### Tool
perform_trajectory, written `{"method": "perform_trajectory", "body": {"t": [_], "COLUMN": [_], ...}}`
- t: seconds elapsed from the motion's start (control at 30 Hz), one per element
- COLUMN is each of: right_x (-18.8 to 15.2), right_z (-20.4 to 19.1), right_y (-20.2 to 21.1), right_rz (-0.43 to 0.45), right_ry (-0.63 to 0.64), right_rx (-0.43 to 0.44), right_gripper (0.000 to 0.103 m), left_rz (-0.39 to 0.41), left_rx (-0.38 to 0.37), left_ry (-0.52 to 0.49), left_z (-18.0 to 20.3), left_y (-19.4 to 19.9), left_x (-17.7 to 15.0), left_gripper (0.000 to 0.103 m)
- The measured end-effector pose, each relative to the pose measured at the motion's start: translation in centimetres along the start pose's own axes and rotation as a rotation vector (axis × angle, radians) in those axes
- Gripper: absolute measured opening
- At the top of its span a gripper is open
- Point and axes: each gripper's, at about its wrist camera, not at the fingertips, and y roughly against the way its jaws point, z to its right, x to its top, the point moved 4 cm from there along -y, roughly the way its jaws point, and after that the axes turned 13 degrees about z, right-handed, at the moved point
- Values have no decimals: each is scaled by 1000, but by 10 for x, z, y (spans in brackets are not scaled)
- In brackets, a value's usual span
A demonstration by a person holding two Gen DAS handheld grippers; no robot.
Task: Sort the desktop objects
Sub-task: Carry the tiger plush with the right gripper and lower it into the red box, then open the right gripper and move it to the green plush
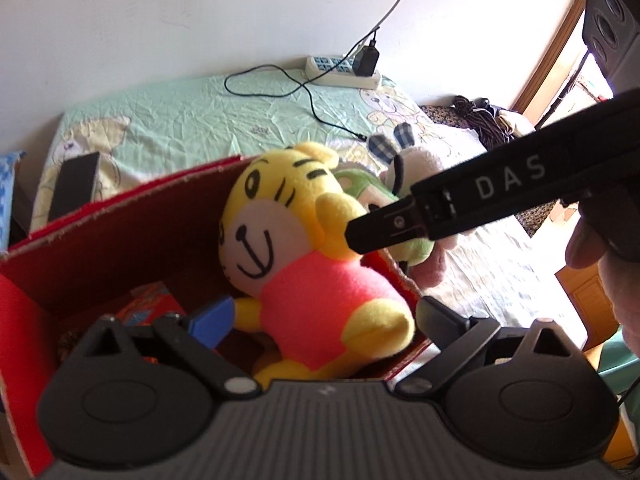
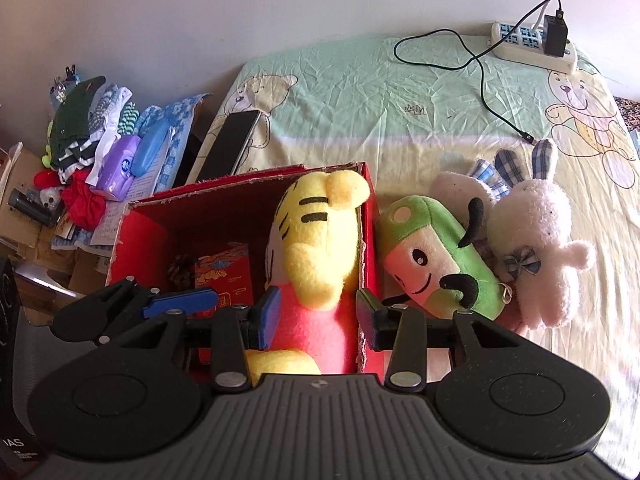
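Inside the red box (image 2: 136,240), yellow tiger plush (image 2: 316,248) sits upright against the right wall. Right gripper (image 2: 318,318) jaws part-open, straddling its pink body, contact unclear. Left gripper (image 1: 324,320) jaws wide, holding nothing.

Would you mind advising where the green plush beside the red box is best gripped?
Probably across its rounded green top end, coming from above. The green plush lies tilted against the red box wall, with the white rabbit crowding its other side.
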Motion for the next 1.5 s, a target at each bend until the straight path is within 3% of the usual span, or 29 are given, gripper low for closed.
{"method": "perform_trajectory", "body": {"t": [0.27, 0.63, 0.9, 1.27, 1.5], "right_x": [-4, -18, -31, -40, -49], "right_z": [14, 35, 63, 141, 198], "right_y": [14, 21, 32, 60, 66], "right_rz": [64, 75, 75, 114, 125], "right_ry": [-34, -57, -85, -213, -297], "right_rx": [31, 130, 207, 232, 197], "right_gripper": [44, 44, 44, 44, 48], "left_rz": [30, 11, 8, 43, 40], "left_rx": [88, 300, 392, 375, 230], "left_ry": [-29, -53, -41, -97, -51], "left_z": [8, 26, 52, 121, 155], "left_y": [11, 4, 3, -17, -47], "left_x": [13, 12, 13, 22, 18], "left_gripper": [100, 100, 100, 100, 100]}}
